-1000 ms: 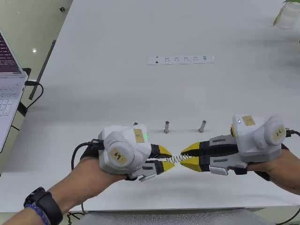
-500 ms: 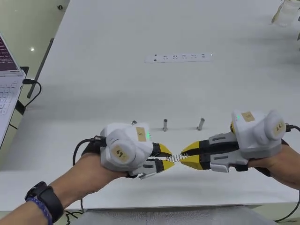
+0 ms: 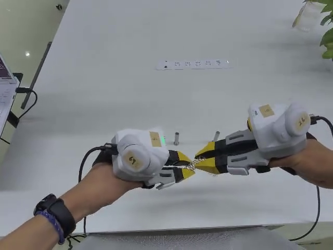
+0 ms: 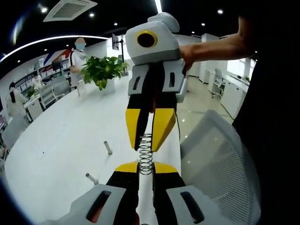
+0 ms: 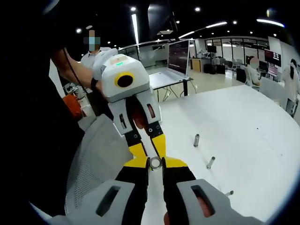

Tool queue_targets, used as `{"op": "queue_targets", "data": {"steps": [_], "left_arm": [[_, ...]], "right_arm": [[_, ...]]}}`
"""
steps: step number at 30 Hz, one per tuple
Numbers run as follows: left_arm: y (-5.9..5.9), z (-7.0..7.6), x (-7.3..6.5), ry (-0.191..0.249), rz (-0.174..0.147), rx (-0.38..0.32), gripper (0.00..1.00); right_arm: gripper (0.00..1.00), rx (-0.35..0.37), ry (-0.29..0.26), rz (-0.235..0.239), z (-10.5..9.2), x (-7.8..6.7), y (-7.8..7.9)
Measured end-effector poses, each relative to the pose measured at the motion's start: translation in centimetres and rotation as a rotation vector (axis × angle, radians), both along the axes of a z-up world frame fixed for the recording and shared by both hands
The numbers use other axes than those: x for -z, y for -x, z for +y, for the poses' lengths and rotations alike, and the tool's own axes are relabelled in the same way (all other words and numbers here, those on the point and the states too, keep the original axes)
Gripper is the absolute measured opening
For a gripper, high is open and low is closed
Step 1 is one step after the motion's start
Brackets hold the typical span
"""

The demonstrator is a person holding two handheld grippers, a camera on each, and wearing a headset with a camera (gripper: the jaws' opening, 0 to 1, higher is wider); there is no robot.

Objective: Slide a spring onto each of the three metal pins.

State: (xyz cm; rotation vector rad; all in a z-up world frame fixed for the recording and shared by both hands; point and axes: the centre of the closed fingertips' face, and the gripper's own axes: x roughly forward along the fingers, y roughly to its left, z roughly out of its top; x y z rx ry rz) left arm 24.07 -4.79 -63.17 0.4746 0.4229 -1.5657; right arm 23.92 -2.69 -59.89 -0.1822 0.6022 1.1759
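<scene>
Left jaws: my left gripper (image 4: 146, 168) is pinched narrow on one end of the spring (image 4: 146, 152); the coils run in between its yellow tips.
Right jaws: my right gripper (image 5: 155, 164) is closed narrow on the other end. In the right gripper view I see that end head-on, as a small ring between the tips.
Spring: it hangs in the air between the two grippers, tip facing tip, above the near edge of the table (image 3: 130, 78). It touches no pin.
Pins: three short metal pins (image 5: 196, 139) stand bare on the table just beyond the grippers, spaced apart in a row.
Power strip: the white power strip (image 3: 192, 64) lies flat, well behind the pins.
Plant: the green plant (image 3: 325, 36) is at the far right corner, beside a pale vessel (image 3: 304, 15); I cannot tell its contents.
Chair: the mesh-backed chair (image 4: 220, 159) is at the near table edge.
</scene>
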Motion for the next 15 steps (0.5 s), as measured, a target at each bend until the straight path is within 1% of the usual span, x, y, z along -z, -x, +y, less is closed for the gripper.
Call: {"op": "queue_targets", "data": {"steps": [4, 7, 9, 10, 13, 15], "left_arm": [[-0.3, -0.9, -0.9, 0.053, 0.017, -0.021, 0.02], [-0.5, -1.2, -1.4, 0.08, 0.023, -0.031, 0.02], [-0.7, -1.4, -1.7, 0.094, 0.028, -0.037, 0.02], [-0.7, -1.4, -1.8, 0.099, 0.026, -0.037, 0.02], [-0.7, -1.7, -2.1, 0.107, 0.023, -0.034, 0.02], [-0.6, -1.9, -2.3, 0.109, 0.021, -0.027, 0.02]], "right_arm": [[0.08, -0.023, 0.026, -0.014, -0.2, -0.9, -0.4], [0.08, -0.035, 0.044, -0.024, -0.5, -1.3, -0.6], [0.08, -0.044, 0.062, -0.03, -0.7, -1.6, -0.7], [0.08, -0.049, 0.066, -0.031, -0.8, -1.7, -0.7], [0.09, -0.08, 0.102, -0.038, -1.1, -1.8, -0.7], [0.09, -0.114, 0.149, -0.05, -1.4, -1.8, -0.6]]}}
